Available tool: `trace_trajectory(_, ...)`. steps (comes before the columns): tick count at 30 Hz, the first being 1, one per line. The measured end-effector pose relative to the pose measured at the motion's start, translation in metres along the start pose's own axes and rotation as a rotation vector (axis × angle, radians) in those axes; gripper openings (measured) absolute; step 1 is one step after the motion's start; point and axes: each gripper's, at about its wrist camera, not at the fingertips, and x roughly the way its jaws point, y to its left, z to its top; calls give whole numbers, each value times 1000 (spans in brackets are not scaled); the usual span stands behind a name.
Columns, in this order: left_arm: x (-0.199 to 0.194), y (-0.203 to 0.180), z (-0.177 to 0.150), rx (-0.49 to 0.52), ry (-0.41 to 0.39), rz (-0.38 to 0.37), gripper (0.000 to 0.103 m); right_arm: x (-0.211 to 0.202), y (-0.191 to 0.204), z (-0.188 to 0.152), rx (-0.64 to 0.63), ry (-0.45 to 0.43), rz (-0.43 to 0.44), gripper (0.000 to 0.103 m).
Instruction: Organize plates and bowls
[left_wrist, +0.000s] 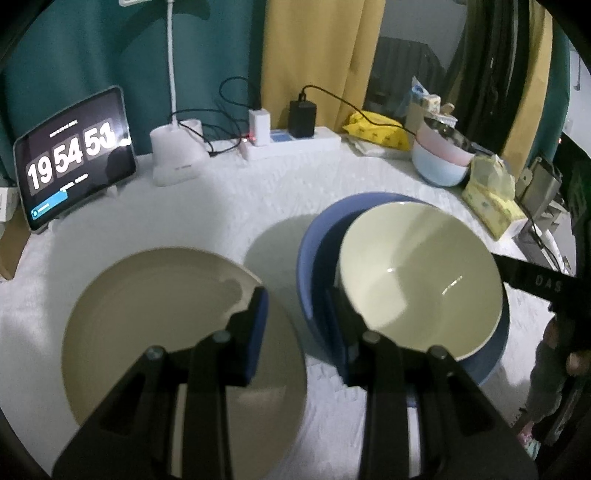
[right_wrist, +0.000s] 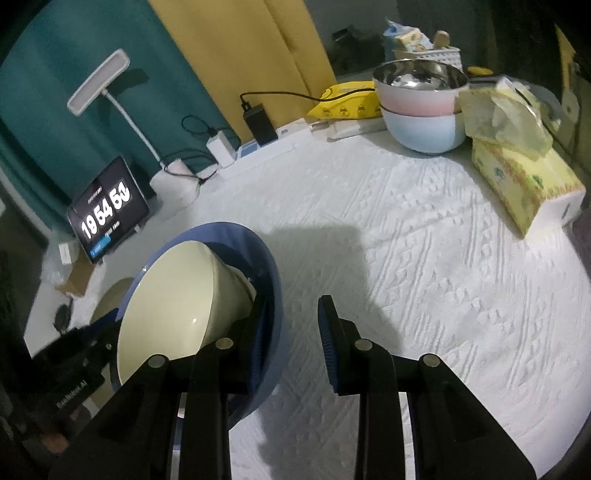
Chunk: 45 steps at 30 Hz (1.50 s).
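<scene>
My left claw (left_wrist: 295, 325) is spread; the cream bowl (left_wrist: 417, 280) sits at two o'clock, nearest its right finger.

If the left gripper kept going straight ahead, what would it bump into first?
Probably the blue bowl: the left gripper points at the gap between the beige plate and that bowl, whose rim sits nearest its right finger. Depth is unclear.

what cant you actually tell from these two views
- Left wrist view: the near rim of the beige plate is hidden under the left gripper.
- Right wrist view: whether the right gripper grips the blue bowl; the rim hides its left finger.
- Both views: how the cream bowl sits inside.
</scene>
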Motion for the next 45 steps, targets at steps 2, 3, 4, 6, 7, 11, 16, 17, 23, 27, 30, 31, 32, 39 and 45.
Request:
trace_trajectory(2, 0, -2, -1, 9, -7, 0, 28, -1, 1, -2, 14, -16, 3, 29)
trace_trajectory(3, 0, -3, 0, 14, -6, -20, 20, -1, 2, -3, 9, -25, 8, 25)
trace_trajectory(4, 0, -3, 0, 16, -6, -29, 17, -1, 2, -3, 6, -30, 22, 21)
trace_trajectory(6, -1, -6, 0, 21, -13, -36, 15, -2, 5, -4, 15, -38, 35, 10)
trace_trajectory(7, -1, -5, 0, 18, -17, -36, 14, -3, 6, -4, 16, -43, 27, 10)
trace_trajectory(11, -2, -4, 0, 5, -29, -55, 14, -4, 7, -5, 29, -52, 13, 9)
trace_trajectory(16, -8, -6, -1, -4, -47, -66, 14, -8, 5, -7, 54, -59, 5, 8)
trace_trajectory(17, -9, -7, -2, -2, -49, -70, 14, -9, 4, -7, 58, -60, 3, 8)
trace_trajectory(23, -14, -10, -4, 0, -56, -92, 13, -20, 6, -6, 57, -83, -14, 8)
trace_trajectory(27, -23, -10, -3, 3, -80, -98, 13, -28, 10, -4, 60, -96, -8, 8)
trace_trajectory(30, -32, -7, 0, -4, -97, -101, 13, -34, 18, -2, 49, -107, -5, 8)
trace_trajectory(31, -34, -5, 1, -7, -102, -101, 13, -36, 21, -1, 44, -109, -4, 8)
trace_trajectory(32, -37, -3, 1, -9, -107, -100, 13, -37, 24, -1, 38, -112, -2, 8)
trace_trajectory(39, -57, 15, 4, -33, -154, -95, 13, -45, 49, 4, 0, -132, 13, 8)
trace_trajectory(45, -69, 34, 6, -52, -180, -86, 13, -45, 72, 8, -19, -136, 29, 8)
